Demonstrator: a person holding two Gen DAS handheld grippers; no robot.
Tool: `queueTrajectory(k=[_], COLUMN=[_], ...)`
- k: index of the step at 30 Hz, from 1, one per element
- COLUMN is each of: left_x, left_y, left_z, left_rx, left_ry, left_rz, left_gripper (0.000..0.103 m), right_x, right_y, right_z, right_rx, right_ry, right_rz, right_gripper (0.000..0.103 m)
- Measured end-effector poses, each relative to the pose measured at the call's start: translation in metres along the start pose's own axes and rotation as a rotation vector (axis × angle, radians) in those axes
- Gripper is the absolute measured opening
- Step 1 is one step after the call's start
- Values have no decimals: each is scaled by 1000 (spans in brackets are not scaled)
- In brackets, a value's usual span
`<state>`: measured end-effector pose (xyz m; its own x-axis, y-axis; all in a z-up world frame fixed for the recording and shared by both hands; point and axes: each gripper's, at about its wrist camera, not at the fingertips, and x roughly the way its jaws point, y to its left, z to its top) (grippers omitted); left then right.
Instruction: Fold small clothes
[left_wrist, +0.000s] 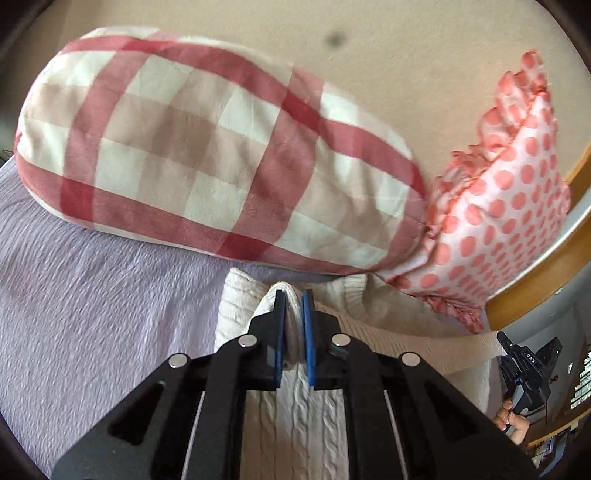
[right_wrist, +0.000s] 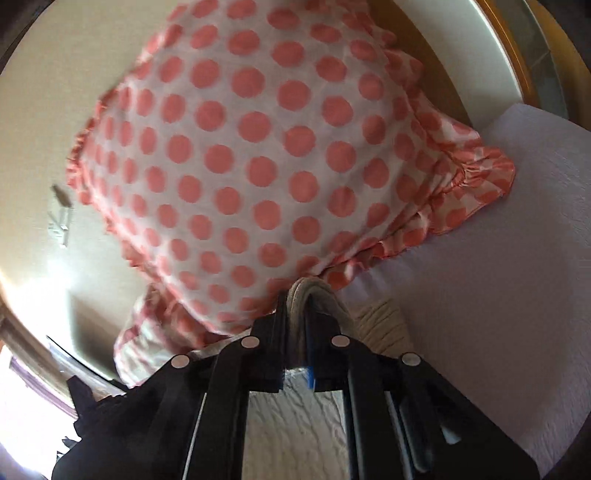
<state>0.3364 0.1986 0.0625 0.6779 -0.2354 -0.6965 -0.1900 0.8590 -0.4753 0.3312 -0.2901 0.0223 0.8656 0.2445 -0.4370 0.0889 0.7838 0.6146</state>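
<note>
Closest to me, the left gripper (left_wrist: 293, 299) is clenched on a bunched edge of the cream cable-knit sweater (left_wrist: 303, 424), its blue-lined fingers (left_wrist: 279, 332) pinching a thick roll of wool, while the right gripper (right_wrist: 297, 295) is likewise clamped on another gathered edge of the same garment, held up off the lavender bedspread (left_wrist: 92, 314). The folding looks to me barely under way: the sweater is stretched between the two grips with part of it draped over the bed near the pillows, and no crisp fold or tidy stack shows anywhere, so the real folding and setting down are apparently still to come. The knit is chunky and ropey, soft enough to sag; the bedspread beneath has a fine crinkled weave. Just beyond lie a plump red-and-beige checked pillow (left_wrist: 207, 147) of velvety cloth and a ruffled white pillow with coral dots (right_wrist: 251, 147), both against a plain beige wall (left_wrist: 406, 55).
</note>
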Motion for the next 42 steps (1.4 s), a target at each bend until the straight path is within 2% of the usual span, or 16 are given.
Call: queueTrajectory(k=[3, 6, 9, 10, 11, 12, 15, 18, 21, 25, 28, 30, 32, 34, 37, 42], left_x=[33, 24, -12, -25, -37, -46, -59, -49, -28, -11, 0, 7, 18, 18, 0, -38], left_y=[5, 8, 16, 21, 26, 32, 45, 52, 53, 52, 55, 54, 61, 71, 52, -59], left_z=[4, 9, 9, 5, 0, -6, -30, -49, -61, -60, -56, -53, -56, -60, -54, -33], left_rx=[-28, -35, -15, -17, -16, -11, -10, -36, -66, -105, -164, -191, -275, -368, -358, -204], left_ry=[46, 39, 0, -11, -16, -12, 27, 101, 160, 161, 157, 165, 198, 190, 155, 115], left_rz=[54, 32, -9, -28, -45, -56, -69, -104, -134, -194, -263, -284, -334, -394, -422, -454], left_gripper=[10, 24, 42, 49, 55, 56, 59, 60, 60, 63, 63, 53, 16, 14, 14, 14], right_x=[34, 28, 6, -6, -17, -29, -47, -40, -6, -18, -29, -32, -41, -52, -66, -89], right_y=[-13, -15, -12, -6, 1, 8, 21, 21, 12, 8, 6, 5, 4, 1, -3, -8], right_z=[-4, 2, 7, 5, 1, -5, -19, -37, -55, -65, -68, -65, -61, -54, -46, -36], right_rx=[63, 67, 82, 53, 14, -29, -99, -89, -101, -111, -78, -69, -60, -47, -19, -10], right_ry=[95, 100, 81, 58, 24, -10, -20, 67, 216, 119, 72, 60, 24, -23, -95, -190], right_rz=[-99, -63, 27, 36, 15, 8, 36, 100, -46, 20, 103, 113, 106, 108, 113, 114], right_gripper=[9, 11, 18, 34, 59, 66, 69, 69, 72, 74, 78, 78, 78, 78, 79, 79])
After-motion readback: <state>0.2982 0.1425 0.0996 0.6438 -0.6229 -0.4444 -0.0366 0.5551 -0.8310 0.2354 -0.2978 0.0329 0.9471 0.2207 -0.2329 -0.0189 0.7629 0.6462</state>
